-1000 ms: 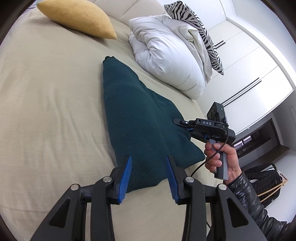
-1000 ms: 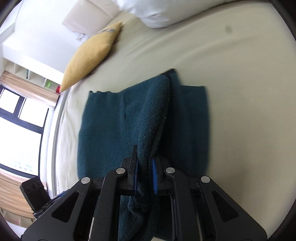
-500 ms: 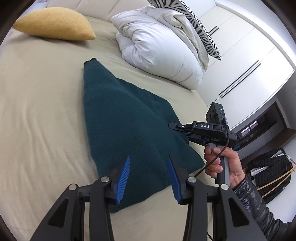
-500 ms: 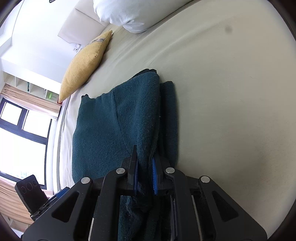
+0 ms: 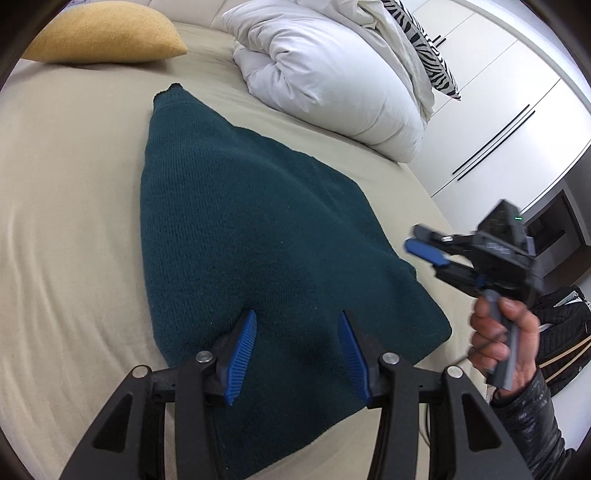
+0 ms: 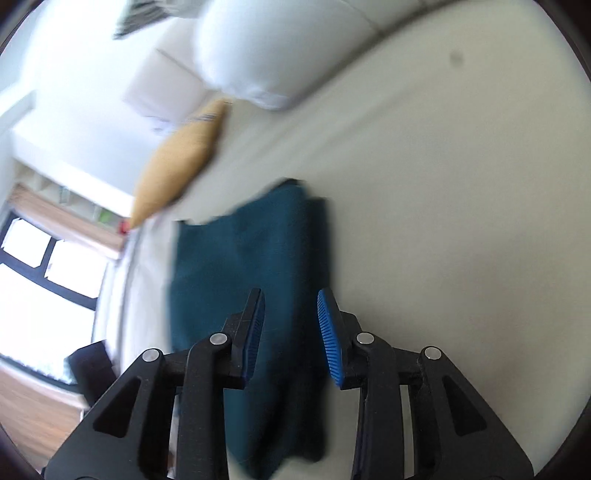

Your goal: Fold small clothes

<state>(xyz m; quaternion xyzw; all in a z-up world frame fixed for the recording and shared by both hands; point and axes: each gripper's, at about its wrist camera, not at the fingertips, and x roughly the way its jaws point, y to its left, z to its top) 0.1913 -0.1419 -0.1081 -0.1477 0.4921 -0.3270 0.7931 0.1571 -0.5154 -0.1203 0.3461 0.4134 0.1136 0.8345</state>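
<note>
A dark teal knitted garment [image 5: 251,236] lies folded lengthwise on the beige bed [image 5: 62,229]. My left gripper [image 5: 297,332] hovers over its near end, jaws opening, nothing pinched between the blue pads. My right gripper [image 5: 424,243] is in the left wrist view, held by a hand [image 5: 502,339] off the garment's right edge, its jaws parting. In the blurred right wrist view the right gripper [image 6: 290,306] stands above the garment [image 6: 236,280], jaws opening, with cloth lying below them but not pressed by the pads.
A yellow cushion [image 5: 107,33] lies at the bed's far left and a bunched white duvet [image 5: 332,77] with a zebra-print pillow [image 5: 424,40] at the back. White wardrobe doors [image 5: 517,110] stand to the right. A window [image 6: 33,280] is beyond the bed's left side.
The right gripper let go of the garment's fold and pulled back off its right edge. The fold now lies flat. The left gripper moved forward over the garment and widened a little.
</note>
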